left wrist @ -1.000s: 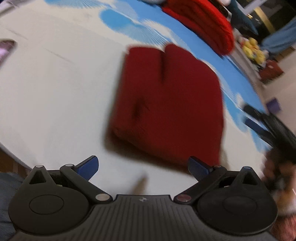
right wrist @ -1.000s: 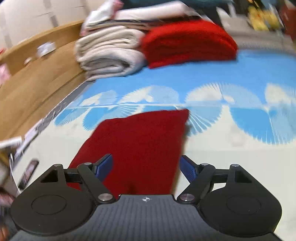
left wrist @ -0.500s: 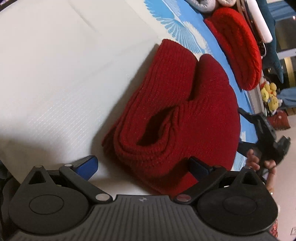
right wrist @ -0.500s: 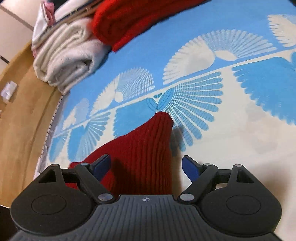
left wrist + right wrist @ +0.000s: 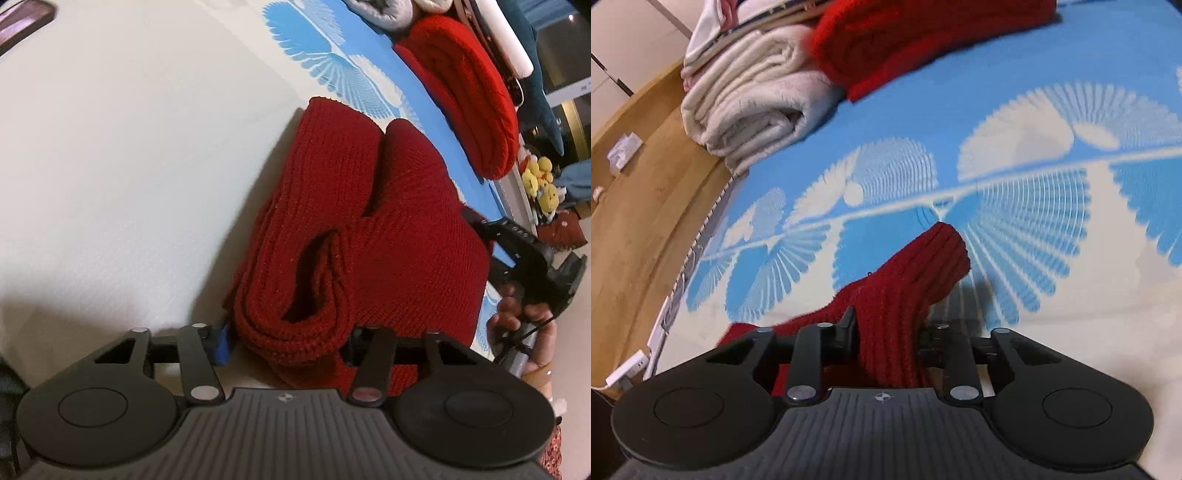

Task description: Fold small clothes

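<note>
Blue-and-cream fan-patterned bedding (image 5: 1015, 177) covers the bed and carries everything here. At its far edge sits one bright red folded knit (image 5: 469, 88) beside one rolled cream towel bundle (image 5: 750, 99), with a few flat items stacked above that I cannot count. The task's garment is one dark red knitted piece (image 5: 369, 236), lying on the pale part of the cover, already doubled into a thick bundle with a rolled lip open toward the left camera.

The left tool (image 5: 288, 341) is narrowed onto the near rolled edge of that piece, knit bulging between its fingers. The right tool (image 5: 886, 334) is likewise clamped on a ribbed end of the same garment, whose tip pokes up past its fingers; in the left view this tool grips the far side.

The step looks like carrying the next fold over. To do it well, I would lift both ends evenly, keep the layers pinched together so the roll does not spill, and lay edge on edge before letting go.
</note>
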`<state>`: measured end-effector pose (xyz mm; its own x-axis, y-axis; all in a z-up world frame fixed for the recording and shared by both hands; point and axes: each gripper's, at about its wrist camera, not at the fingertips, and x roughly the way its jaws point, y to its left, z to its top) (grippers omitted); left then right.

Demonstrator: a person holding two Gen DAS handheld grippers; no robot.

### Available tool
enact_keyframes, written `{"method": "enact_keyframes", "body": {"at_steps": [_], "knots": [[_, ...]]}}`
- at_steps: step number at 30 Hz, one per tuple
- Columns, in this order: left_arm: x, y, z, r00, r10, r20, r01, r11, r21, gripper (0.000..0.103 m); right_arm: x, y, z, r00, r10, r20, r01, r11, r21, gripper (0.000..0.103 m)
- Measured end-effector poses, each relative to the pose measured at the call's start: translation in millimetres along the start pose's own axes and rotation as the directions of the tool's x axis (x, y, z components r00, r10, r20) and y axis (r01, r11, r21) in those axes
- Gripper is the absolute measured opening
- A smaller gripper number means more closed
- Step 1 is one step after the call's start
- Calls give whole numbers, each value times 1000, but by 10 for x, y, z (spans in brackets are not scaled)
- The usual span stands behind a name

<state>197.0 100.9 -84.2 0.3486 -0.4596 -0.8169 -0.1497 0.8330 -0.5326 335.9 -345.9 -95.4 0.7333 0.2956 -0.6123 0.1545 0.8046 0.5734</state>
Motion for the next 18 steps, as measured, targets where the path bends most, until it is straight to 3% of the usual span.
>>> {"method": "enact_keyframes", "body": {"at_steps": [3,5,10,13,15,18], "knots": [[61,-176,254,1000,15,-26,-14,999,41,47,-139,-12,135,998,1,58,-1,1000,-2,25],[186,-416,493,997,65,-45,-61,994,94,45,-235,-75,217,996,-13,91,13,1000,2,24],[673,-1227,1263,987,157,-36,-142,952,272,43,-590,-579,297,979,-102,175,84,990,111,24],[1127,-1886,1627,976,216,-14,-189,884,427,43,-848,-1025,165,969,-157,191,121,975,186,24],[1413,-2356,1733,967,250,41,-235,825,514,44,-1022,-1278,3,967,-157,199,117,973,199,24],[1755,-2900,1738,957,271,99,-276,760,588,40,-1269,-1507,-309,974,-116,195,65,967,246,24]]}}
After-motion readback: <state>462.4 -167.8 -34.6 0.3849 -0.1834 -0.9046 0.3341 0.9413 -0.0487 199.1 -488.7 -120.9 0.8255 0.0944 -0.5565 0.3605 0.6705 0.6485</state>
